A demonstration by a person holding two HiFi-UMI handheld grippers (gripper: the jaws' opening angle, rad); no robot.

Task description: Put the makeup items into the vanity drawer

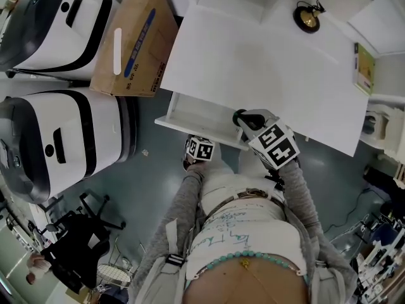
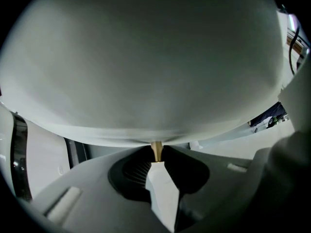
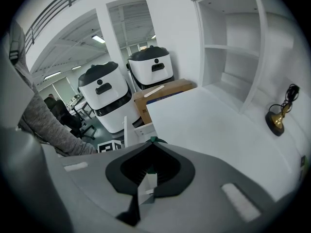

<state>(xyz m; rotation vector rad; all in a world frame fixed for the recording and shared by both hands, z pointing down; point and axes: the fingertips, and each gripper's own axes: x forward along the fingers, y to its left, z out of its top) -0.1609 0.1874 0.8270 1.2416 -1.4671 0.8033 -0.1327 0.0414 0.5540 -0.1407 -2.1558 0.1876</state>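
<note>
At white drawer (image 1: 193,120) front, L claw (image 2: 156,157) closed on small tan piece (image 2: 156,148); R claw (image 3: 151,143) closed, nipping green bit (image 3: 152,140).

Smooth matt white vanity top (image 1: 253,62), plain brown cardboard box (image 1: 136,40).

The head view looks steeply down on the white surface (image 1: 253,62). The right gripper view skims low across it. The left gripper view faces a white panel (image 2: 146,57) closely.

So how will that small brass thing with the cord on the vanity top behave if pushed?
The brass thing sits on a round dark base, so it probably slides rather than tips. Its loose cord may drag or snag. Metallic sheen suggests heavy for its size.
</note>
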